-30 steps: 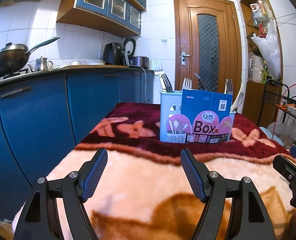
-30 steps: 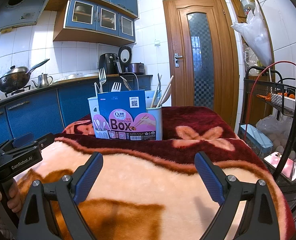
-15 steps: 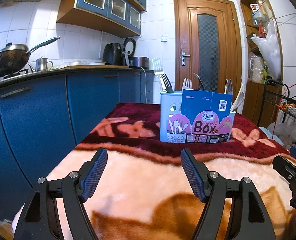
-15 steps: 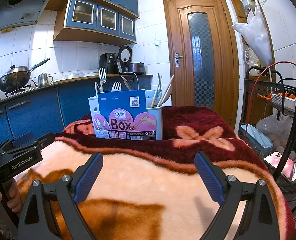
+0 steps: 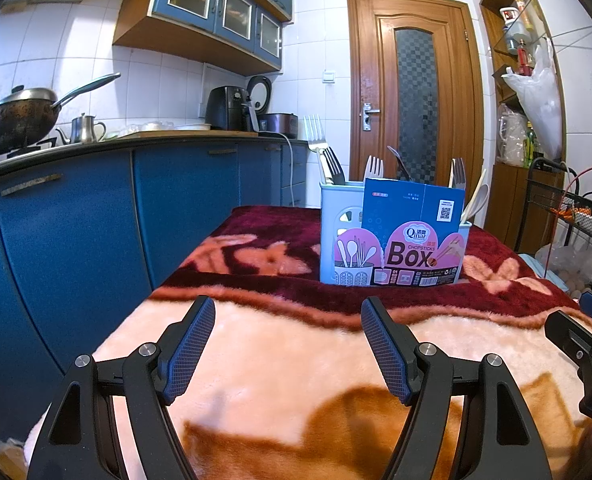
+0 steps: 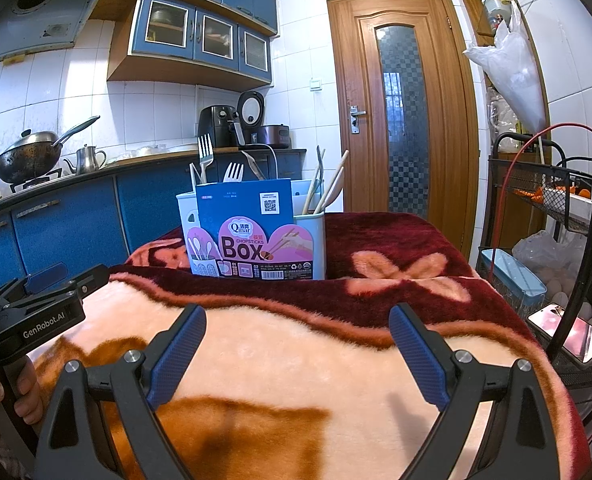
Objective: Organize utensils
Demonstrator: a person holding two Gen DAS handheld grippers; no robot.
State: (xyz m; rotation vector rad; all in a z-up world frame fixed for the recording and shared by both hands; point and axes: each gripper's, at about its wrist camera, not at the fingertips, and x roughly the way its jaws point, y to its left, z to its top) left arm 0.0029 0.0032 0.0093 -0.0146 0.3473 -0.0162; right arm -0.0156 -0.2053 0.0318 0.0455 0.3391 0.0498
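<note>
Nothing has changed since the earlier pictures; no object or hand-held gripper moved.

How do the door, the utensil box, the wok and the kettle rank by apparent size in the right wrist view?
1. door
2. utensil box, though it sits much nearer the camera, so this is apparent size only
3. wok
4. kettle

Fuzzy plush blanket [image 5: 296,360]; glossy plastic utensil holder [image 5: 338,220] with printed paper label [image 5: 412,232]; shiny metal forks [image 5: 316,136]; varnished wood door [image 6: 404,100].
</note>
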